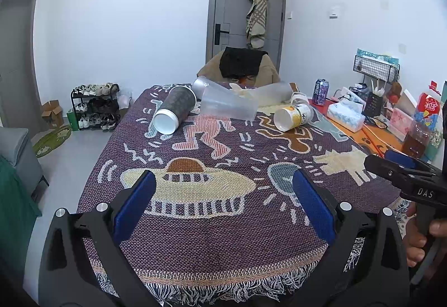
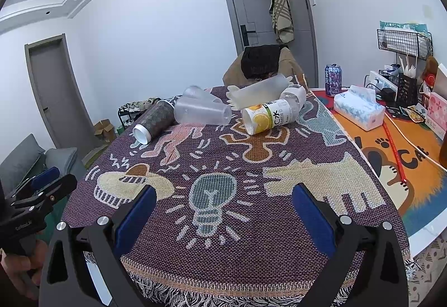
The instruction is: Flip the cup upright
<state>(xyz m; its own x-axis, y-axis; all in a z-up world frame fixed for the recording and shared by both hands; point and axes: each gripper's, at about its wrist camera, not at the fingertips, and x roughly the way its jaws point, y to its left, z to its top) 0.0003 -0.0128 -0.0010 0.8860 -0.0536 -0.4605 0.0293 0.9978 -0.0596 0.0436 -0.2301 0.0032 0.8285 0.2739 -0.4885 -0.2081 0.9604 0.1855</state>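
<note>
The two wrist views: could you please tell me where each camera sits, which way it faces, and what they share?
Left wrist: rides the left claw, open, at the near fringed edge, facing across the woven blanket toward the door; the right claw and hand show at right.
Right wrist: rides the right claw, open, further right; the left claw shows at left.
Shared: the dark cup, clear cup and lemon-print cup, all lying tipped over.

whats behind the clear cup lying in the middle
Another clear cup lies behind the clear cup, with a frosted cup to its right. Their far ends and the cloth beneath are hidden.
</note>
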